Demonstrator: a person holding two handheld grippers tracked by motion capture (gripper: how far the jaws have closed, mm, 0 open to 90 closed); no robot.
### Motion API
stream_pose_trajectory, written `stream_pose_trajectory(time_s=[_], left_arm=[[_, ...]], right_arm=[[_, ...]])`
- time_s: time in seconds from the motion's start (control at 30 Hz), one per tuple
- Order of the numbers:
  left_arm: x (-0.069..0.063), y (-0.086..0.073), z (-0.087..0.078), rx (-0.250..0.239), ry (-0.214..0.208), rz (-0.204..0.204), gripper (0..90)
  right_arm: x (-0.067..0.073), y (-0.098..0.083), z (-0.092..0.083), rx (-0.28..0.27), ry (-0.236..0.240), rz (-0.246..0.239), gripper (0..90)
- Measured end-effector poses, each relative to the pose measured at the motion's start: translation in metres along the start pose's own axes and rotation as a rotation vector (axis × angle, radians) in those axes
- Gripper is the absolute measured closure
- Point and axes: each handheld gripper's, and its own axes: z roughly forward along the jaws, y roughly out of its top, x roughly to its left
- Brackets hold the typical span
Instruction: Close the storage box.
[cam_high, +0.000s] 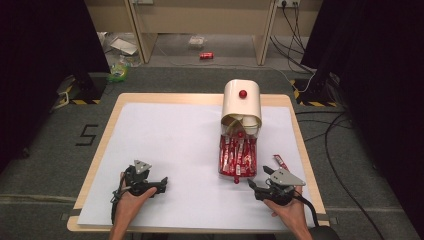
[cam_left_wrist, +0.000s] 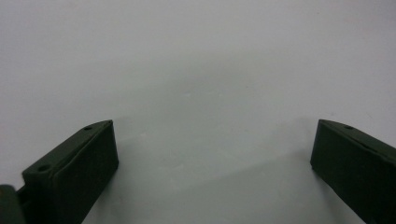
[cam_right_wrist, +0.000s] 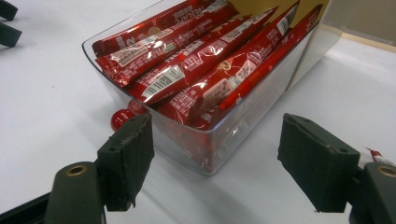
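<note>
A person sits at a table (cam_high: 100, 145) covered with a white sheet, holding a gripper in each hand; the right gripper (cam_high: 253, 186) rests near the table's front right edge, pointing left toward a clear plastic drawer (cam_high: 237, 172) that lies just ahead of it; in the right gripper view its jaws stand wide apart and released, with nothing between the pads, and the near corner of the drawer (cam_right_wrist: 205, 158) sits in the gap between them, close but not touching; the drawer is packed with long red sachets (cam_right_wrist: 196, 74) lying side by side along its length; a small red knob (cam_right_wrist: 122, 116) sticks out at the drawer's front, just beside one jaw; the drawer is pulled out from a cream box with a rounded top (cam_high: 242, 102), which stands toward the far side of the table and bears a red ball (cam_high: 243, 93) on its lid; one loose red sachet (cam_high: 280, 162) lies on the sheet to the right of the drawer, near the right gripper; the left gripper (cam_high: 164, 184) rests well apart at the front left, its jaws (cam_left_wrist: 70, 172) also released and spread wide over bare white sheet, holding nothing
</note>
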Motion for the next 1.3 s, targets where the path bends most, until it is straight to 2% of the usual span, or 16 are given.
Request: stream_pose_trajectory(time_s=[0.1, 0.57, 0.83, 1.17, 1.23, 1.3], left_arm=[[0.0, 0.0, 0.0, 0.0, 0.001, 0.0, 0.0], [0.0, 0.0, 0.0, 0.0, 0.0, 0.0, 0.0], [0.0, 0.0, 0.0, 0.0, 0.001, 0.0, 0.0], [0.0, 0.0, 0.0, 0.0, 0.0, 0.0, 0.0], [0.0, 0.0, 0.0, 0.0, 0.001, 0.0, 0.0], [0.0, 0.0, 0.0, 0.001, 0.001, 0.001, 0.0]], right_arm=[[0.0, 0.0, 0.002, 0.004, -0.007, 0.001, 27.1], [-0.001, 0.002, 0.01, -0.018, 0.03, -0.01, 23.1], [0.0, 0.003, 0.013, -0.02, 0.026, -0.008, 22.7], [-0.004, 0.005, 0.019, -0.021, 0.019, 0.023, 23.5], [-0.003, 0.009, 0.021, -0.004, 0.001, -0.011, 20.9], [-0.001, 0.011, 0.024, -0.024, -0.002, -0.033, 24.3]])
